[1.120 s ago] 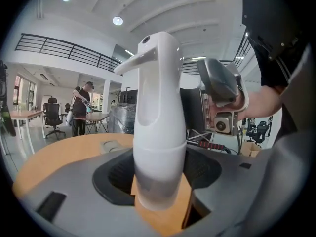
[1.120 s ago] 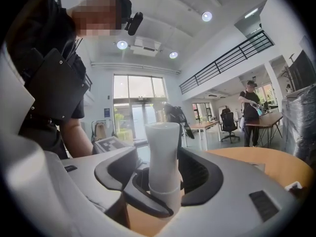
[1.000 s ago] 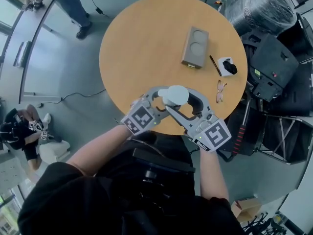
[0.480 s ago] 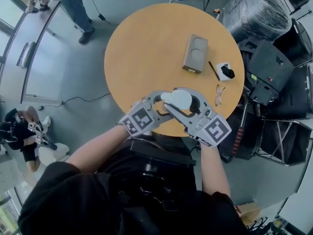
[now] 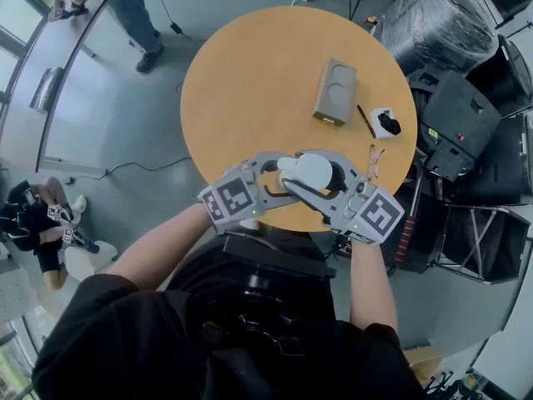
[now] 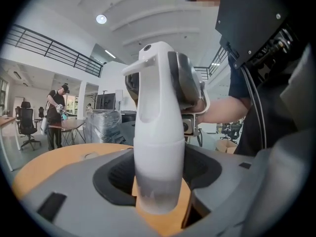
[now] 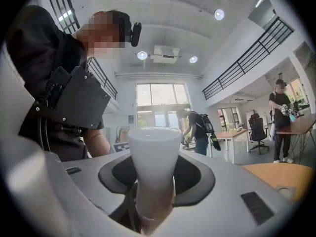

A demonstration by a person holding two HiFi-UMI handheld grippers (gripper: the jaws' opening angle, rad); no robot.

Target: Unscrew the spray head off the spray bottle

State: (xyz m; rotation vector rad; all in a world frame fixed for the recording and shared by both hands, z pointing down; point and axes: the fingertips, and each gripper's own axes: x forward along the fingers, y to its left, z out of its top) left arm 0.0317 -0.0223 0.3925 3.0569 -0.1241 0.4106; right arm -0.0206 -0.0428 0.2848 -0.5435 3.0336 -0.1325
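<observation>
A white spray bottle (image 5: pixel 306 172) hangs over the near edge of the round wooden table (image 5: pixel 250 82), held between both grippers. My left gripper (image 5: pixel 279 176) is shut on the bottle's body (image 6: pixel 158 147), its pads on either side of the frosted lower part. The spray head (image 6: pixel 155 78) points up, with the right gripper (image 6: pixel 190 90) clamped round it. In the right gripper view the white spray head (image 7: pixel 154 162) fills the gap of my right gripper (image 7: pixel 154 201). Its jaws have just been closing on the head.
On the table lie a brown two-hole box (image 5: pixel 335 90), a pen (image 5: pixel 366 121), a small white-and-black object (image 5: pixel 386 123) and glasses (image 5: pixel 372 161). Black cases (image 5: pixel 466 115) crowd the right side. A person stands at the top left (image 5: pixel 125 7); another (image 5: pixel 42 223) is at the left.
Both grippers have lifted the bottle a little, and it now sits nearer the table's edge. The right gripper's jaws have drawn in on the spray head.
</observation>
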